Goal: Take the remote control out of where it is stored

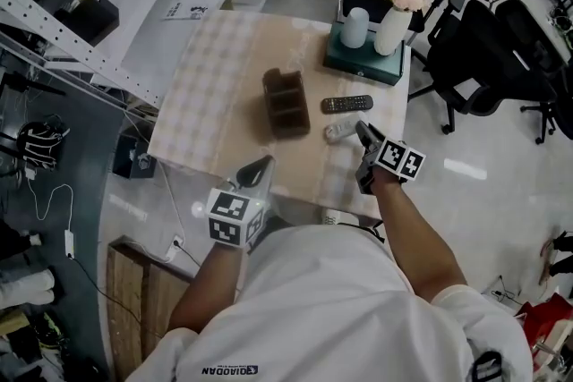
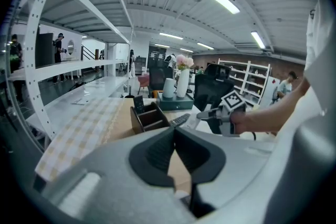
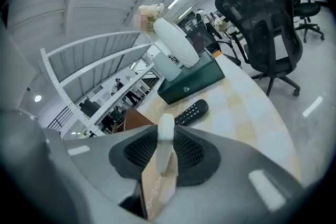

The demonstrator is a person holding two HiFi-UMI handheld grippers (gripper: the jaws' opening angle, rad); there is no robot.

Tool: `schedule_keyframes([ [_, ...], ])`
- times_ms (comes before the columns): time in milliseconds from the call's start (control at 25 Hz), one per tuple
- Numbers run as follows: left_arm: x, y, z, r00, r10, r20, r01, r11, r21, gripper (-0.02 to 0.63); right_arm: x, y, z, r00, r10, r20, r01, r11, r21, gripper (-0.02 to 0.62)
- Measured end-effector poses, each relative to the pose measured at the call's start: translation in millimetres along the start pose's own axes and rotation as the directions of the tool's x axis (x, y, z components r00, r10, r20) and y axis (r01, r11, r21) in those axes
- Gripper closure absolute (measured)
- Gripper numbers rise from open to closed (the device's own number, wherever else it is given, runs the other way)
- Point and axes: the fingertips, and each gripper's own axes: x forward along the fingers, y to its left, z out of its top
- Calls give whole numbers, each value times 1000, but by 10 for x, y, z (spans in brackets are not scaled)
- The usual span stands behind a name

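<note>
Two grippers, right gripper (image 3: pixel 165 150) jaws clamped on white remote (image 3: pixel 166 127), left gripper (image 2: pixel 175 131) jaws together.

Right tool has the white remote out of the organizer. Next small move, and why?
Probably lower it the last bit and open the jaws. The right tool grips the white remote edge-on, low over the table beside the black remote, clear of the brown organizer; contact isn't discernible.
</note>
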Motion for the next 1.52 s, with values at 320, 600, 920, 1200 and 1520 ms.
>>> schedule_keyframes([
  [320, -25, -42, -28, 1000, 9, 2, -9, 1000, -10, 603, -29, -274, -45, 997, -66, -44, 66, 998, -7, 472],
  [600, -74, -44, -60, 1000, 24, 2, -24, 1000, -19, 603, -76, -534, -119, 987, -140, -84, 140, 990, -10, 457],
  [920, -100, -48, -92, 1000, 31, 4, -31, 999, -31, 603, -63, -692, -182, 979, -161, -122, 160, 987, -18, 460],
  [1200, -105, -38, -89, 999, 33, 9, -33, 999, -33, 603, -100, -711, -143, 978, -170, -120, 164, 984, -63, 463],
  [1520, -100, 2, -26, 999, 27, 24, -26, 999, -43, 603, -139, -53, -46, 991, -54, -123, 31, 983, -182, 476],
])
